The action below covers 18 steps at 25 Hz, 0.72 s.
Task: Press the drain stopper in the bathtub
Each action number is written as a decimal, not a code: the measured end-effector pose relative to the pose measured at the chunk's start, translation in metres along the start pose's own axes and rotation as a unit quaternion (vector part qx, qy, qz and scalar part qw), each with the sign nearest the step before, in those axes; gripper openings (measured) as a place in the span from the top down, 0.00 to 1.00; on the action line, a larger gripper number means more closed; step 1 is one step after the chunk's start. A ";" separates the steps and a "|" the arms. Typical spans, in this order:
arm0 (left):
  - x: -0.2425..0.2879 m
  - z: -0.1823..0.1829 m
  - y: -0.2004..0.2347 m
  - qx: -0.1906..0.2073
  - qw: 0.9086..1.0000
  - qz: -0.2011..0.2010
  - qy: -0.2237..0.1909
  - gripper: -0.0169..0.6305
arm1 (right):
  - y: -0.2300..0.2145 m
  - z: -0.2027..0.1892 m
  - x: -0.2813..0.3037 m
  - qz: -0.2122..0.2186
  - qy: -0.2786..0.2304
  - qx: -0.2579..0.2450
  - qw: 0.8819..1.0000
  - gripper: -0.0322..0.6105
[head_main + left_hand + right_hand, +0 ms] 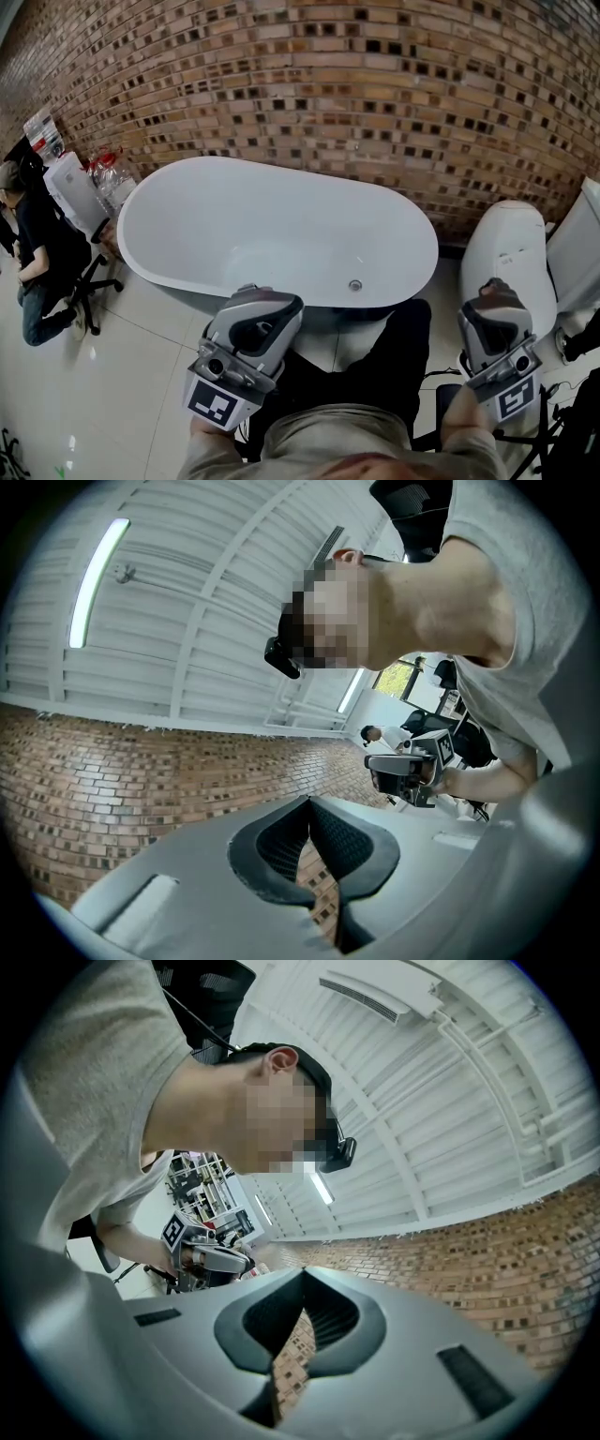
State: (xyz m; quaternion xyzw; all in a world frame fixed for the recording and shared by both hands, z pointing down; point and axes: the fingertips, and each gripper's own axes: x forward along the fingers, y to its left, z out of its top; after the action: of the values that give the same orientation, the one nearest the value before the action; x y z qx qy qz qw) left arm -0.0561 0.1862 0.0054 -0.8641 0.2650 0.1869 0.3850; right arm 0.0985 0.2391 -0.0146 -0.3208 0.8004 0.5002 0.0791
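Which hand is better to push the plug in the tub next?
Probably the left. The left gripper is right in front of the bathtub, nearer the drain stopper. The right gripper is off to the side, by the toilet. Both point upward, fingers shut.
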 end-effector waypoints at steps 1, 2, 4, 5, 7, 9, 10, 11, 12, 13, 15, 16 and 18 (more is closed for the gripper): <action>0.000 0.000 0.000 0.002 1.000 0.000 0.000 0.97 | 0.001 0.000 0.001 0.003 0.000 -0.002 1.000 0.95; 0.000 0.000 -0.001 0.003 1.000 -0.001 -0.001 0.97 | 0.003 0.000 0.001 0.005 0.000 -0.004 1.000 0.95; 0.000 0.001 -0.001 0.006 1.000 -0.002 -0.003 0.97 | 0.005 0.000 0.002 0.010 0.000 -0.006 1.000 0.95; 0.000 0.001 -0.001 0.006 1.000 -0.002 -0.003 0.97 | 0.006 -0.001 0.003 0.011 0.001 -0.006 1.000 0.95; 0.000 0.000 -0.001 0.007 1.000 -0.002 -0.002 0.97 | 0.006 -0.002 0.004 0.011 0.002 -0.008 1.000 0.95; 0.000 -0.002 -0.002 0.007 1.000 -0.003 0.001 0.97 | 0.007 -0.004 0.004 0.013 0.005 -0.009 1.000 0.95; 0.000 -0.003 -0.002 0.007 1.000 -0.003 0.002 0.97 | 0.008 -0.005 0.004 0.014 0.006 -0.009 1.000 0.95; 0.000 -0.003 -0.003 0.008 1.000 -0.004 0.003 0.97 | 0.008 -0.005 0.005 0.014 0.006 -0.009 1.000 0.95; 0.001 -0.004 -0.003 0.010 1.000 -0.004 0.004 0.97 | 0.008 -0.005 0.005 0.014 0.007 -0.008 1.000 0.95; 0.001 -0.004 -0.004 0.011 1.000 -0.004 0.005 0.97 | 0.007 -0.006 0.004 0.013 0.008 -0.008 1.000 0.95; 0.002 -0.004 -0.004 0.012 1.000 -0.005 0.007 0.97 | 0.006 -0.006 0.004 0.013 0.010 -0.008 1.000 0.95; 0.002 -0.004 -0.004 0.011 1.000 -0.005 0.007 0.97 | 0.006 -0.006 0.004 0.013 0.011 -0.009 1.000 0.95; 0.003 -0.005 -0.005 0.011 1.000 -0.005 0.008 0.97 | 0.006 -0.007 0.004 0.015 0.013 -0.011 1.000 0.95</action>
State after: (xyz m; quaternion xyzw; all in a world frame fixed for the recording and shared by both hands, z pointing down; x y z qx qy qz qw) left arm -0.0503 0.1843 0.0098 -0.8625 0.2655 0.1752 0.3935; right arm 0.0927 0.2328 -0.0081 -0.3159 0.8008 0.5056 0.0579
